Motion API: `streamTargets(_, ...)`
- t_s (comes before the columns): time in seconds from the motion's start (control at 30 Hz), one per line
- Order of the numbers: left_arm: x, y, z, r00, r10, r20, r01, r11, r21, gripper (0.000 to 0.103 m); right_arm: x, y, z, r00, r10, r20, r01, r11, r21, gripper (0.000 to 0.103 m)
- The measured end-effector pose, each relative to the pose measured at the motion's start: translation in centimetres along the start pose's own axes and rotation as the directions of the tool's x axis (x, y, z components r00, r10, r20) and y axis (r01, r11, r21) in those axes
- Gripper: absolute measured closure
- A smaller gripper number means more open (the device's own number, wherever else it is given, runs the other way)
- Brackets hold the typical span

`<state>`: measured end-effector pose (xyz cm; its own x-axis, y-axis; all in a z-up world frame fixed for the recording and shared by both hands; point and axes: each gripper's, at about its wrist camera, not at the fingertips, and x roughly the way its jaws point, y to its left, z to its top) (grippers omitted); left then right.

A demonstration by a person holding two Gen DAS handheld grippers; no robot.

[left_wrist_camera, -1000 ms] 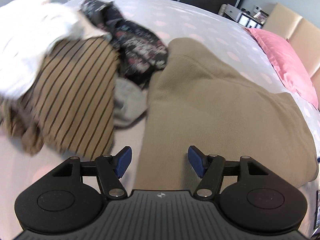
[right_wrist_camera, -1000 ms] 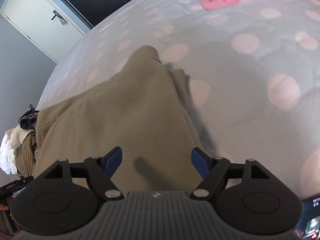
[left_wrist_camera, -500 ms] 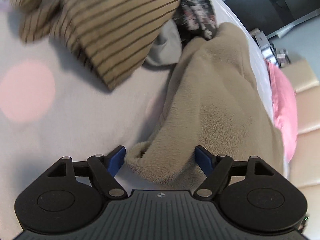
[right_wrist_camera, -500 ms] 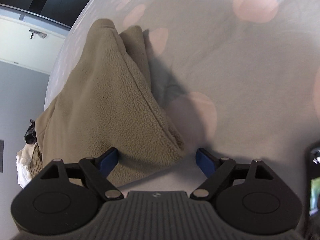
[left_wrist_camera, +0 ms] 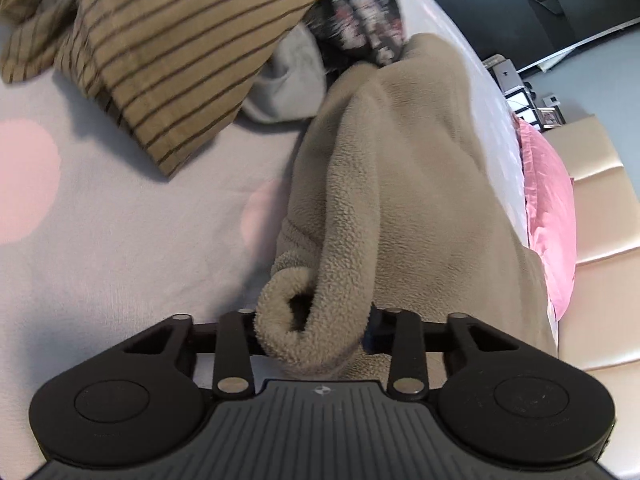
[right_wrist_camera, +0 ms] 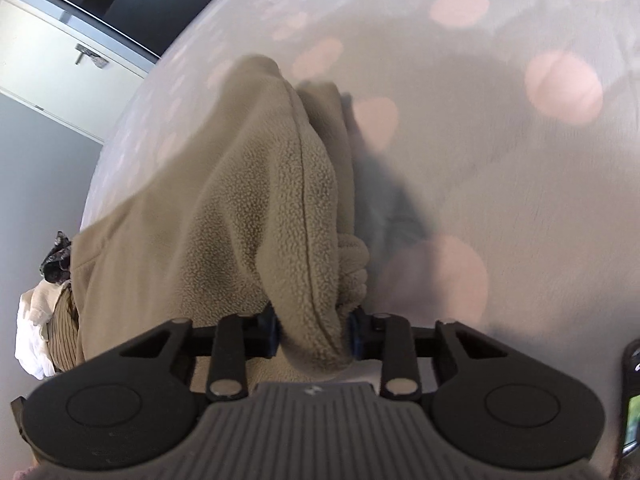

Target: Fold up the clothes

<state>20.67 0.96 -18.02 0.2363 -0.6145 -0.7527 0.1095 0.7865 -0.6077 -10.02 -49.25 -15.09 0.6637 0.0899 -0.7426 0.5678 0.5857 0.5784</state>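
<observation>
The left gripper (left_wrist_camera: 312,326) has just been closing and now pinches a rolled corner of the beige fleece garment (left_wrist_camera: 404,200) between its jaws; the fabric bulges over and hides both pads. The right gripper (right_wrist_camera: 312,330) has likewise just been closing and clamps another bunched corner of the same beige fleece garment (right_wrist_camera: 224,216), the blue pads (right_wrist_camera: 354,338) pressing the pile from either side. The garment lies on the pale grey bedsheet with pink dots (left_wrist_camera: 120,240), running from both grippers toward 12 o'clock. In the left wrist view, a tan cloth with dark stripes (left_wrist_camera: 176,44) lies at 11 o'clock, a dark patterned cloth (left_wrist_camera: 360,12) at 12 o'clock touching the fleece, and a pink pillow (left_wrist_camera: 550,204) at 2 o'clock.
</observation>
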Motion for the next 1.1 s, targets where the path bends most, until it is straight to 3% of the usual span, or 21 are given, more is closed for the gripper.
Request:
streamTargets(0.23,-3.7,-1.9,-1.0,0.998,-0.045,0.045,0.043,0.998,0.053,0.085,-4.3,1.6,0.7,0.997,0.053,0.064,-0.051,0.998,-0.035,0.077)
streamTargets(0.53,-6.9,-2.3,-5.1,0.999,-0.022,-0.029,0.024,0.997,0.077,0.085,-7.8,-0.6,-0.6,0.997,0.058,-0.06,-0.062,0.996,-0.062,0.077)
streamTargets(0.63,-6.6,-2.0,-6.2,0.997,0.024,-0.07,-0.017,0.995,0.096,0.085,-7.1,-1.8,-1.3,0.995,0.04,-0.095,-0.047,0.996,-0.071,0.076)
streamTargets(0.73,-5.8,-2.5,-6.5,0.991,0.099,-0.085,-0.082,0.98,0.18,0.081,-6.5,-2.7,-1.8,0.99,-0.005,-0.139,-0.006,0.997,-0.075,0.067)
streamTargets(0.77,-5.9,-2.5,-6.4,0.99,0.103,-0.095,-0.086,0.981,0.174,0.078,-6.6,-2.9,-1.8,0.988,-0.03,-0.148,0.018,0.997,-0.077,0.059)
streamTargets(0.83,-5.9,-2.4,-6.1,0.987,0.111,-0.114,-0.092,0.983,0.161,0.073,-7.0,-3.2,-1.5,0.986,-0.081,-0.149,0.068,0.994,-0.087,0.054)
streamTargets(0.9,-6.5,-2.4,-5.8,0.985,0.12,-0.123,-0.099,0.982,0.161,0.07,-7.7,-3.6,-0.8,0.99,-0.075,-0.115,0.067,0.995,-0.074,0.04)
streamTargets(0.97,-7.4,-2.7,-5.4,0.984,0.135,-0.113,-0.114,0.978,0.176,0.055,-8.8,-4.0,0.0,0.997,-0.049,-0.058,0.046,0.997,-0.054,0.03)
streamTargets(1.03,-8.4,-3.2,-4.5,0.986,0.151,-0.068,-0.134,0.97,0.202,0.047,-9.2,-4.1,1.0,0.999,-0.029,-0.017,0.028,0.999,-0.042,0.027)
streamTargets(1.1,-9.1,-3.5,-3.2,0.992,0.127,-0.02,-0.12,0.97,0.212,0.046,-9.2,-4.0,2.0,1.0,-0.013,0.009,0.013,0.999,-0.034,0.026)
